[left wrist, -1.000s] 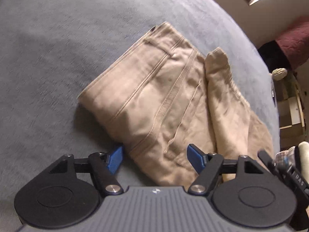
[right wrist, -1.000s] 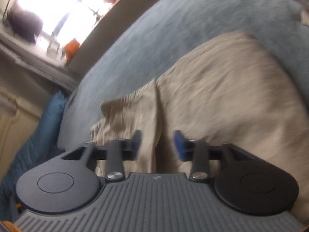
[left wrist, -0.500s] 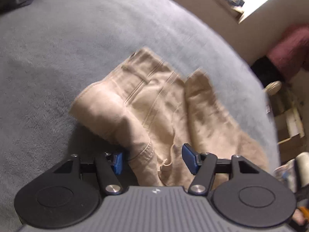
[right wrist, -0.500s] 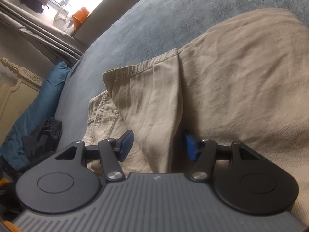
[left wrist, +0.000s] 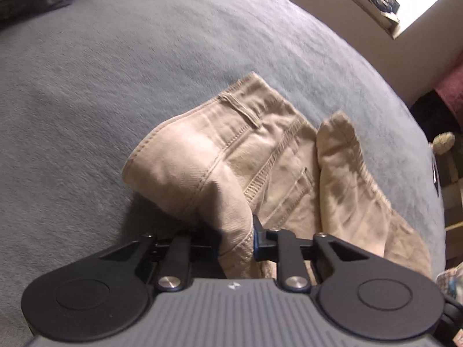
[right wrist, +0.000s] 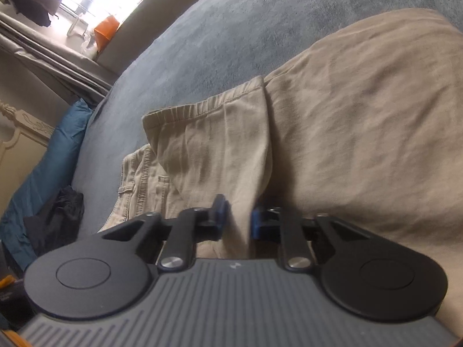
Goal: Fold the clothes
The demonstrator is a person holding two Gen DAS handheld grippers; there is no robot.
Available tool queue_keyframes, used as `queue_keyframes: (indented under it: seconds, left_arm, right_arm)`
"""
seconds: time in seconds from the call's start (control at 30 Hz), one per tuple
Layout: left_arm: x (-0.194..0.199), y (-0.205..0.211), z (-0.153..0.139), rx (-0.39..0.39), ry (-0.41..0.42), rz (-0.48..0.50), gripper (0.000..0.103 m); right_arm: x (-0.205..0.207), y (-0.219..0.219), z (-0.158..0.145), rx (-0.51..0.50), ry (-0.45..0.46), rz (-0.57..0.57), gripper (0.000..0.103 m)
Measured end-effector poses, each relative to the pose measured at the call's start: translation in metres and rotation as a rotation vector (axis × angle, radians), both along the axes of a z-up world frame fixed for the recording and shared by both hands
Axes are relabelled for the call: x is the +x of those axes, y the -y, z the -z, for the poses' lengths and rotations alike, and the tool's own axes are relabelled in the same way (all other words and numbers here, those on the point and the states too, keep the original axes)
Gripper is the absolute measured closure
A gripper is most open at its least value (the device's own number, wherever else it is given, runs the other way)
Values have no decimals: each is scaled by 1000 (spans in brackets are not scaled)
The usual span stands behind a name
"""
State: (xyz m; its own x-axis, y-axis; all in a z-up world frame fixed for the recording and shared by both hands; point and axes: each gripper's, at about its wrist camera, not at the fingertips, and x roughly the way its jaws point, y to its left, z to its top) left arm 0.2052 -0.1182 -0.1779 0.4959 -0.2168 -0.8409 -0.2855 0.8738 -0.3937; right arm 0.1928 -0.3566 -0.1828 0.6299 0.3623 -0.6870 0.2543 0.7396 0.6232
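Tan trousers (left wrist: 260, 156) lie partly folded on a grey-blue bed cover (left wrist: 115, 57). My left gripper (left wrist: 235, 240) is shut on the near waistband corner of the trousers and holds it lifted, so the cloth curls over the jaws. A folded leg end (left wrist: 344, 167) lies to the right. In the right wrist view the trousers (right wrist: 361, 115) fill the right side. My right gripper (right wrist: 238, 218) is shut on a fold of the leg cloth (right wrist: 220, 144), with the hem pointing away from me.
A blue pillow (right wrist: 43, 167) and dark clothing (right wrist: 58, 217) lie at the bed's left end by a cream headboard (right wrist: 17, 127). A bright window ledge (left wrist: 385, 3) and a dark red cloth (left wrist: 451, 86) stand beyond the bed.
Both grippers have closed on the trousers. The left one has lifted the waistband corner, which now curls over. The right one's jaws have narrowed onto the leg fold.
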Motion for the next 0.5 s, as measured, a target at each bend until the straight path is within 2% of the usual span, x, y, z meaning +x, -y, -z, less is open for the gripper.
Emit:
queue_keyframes:
  seconds: [0.2,0.3,0.5]
  left_arm:
    - [-8,-38,-28,-4,116,-42,87]
    - [-5,-76,-31,-1,129,-107,87]
    - [-6,-168,-33,75,158,-225,88]
  right_arm:
    - [12,-35,-6,52,15,-15,98]
    - [21,-62,-8,90,18,-31,98]
    - [51,-154,-6,183,31,-122,98]
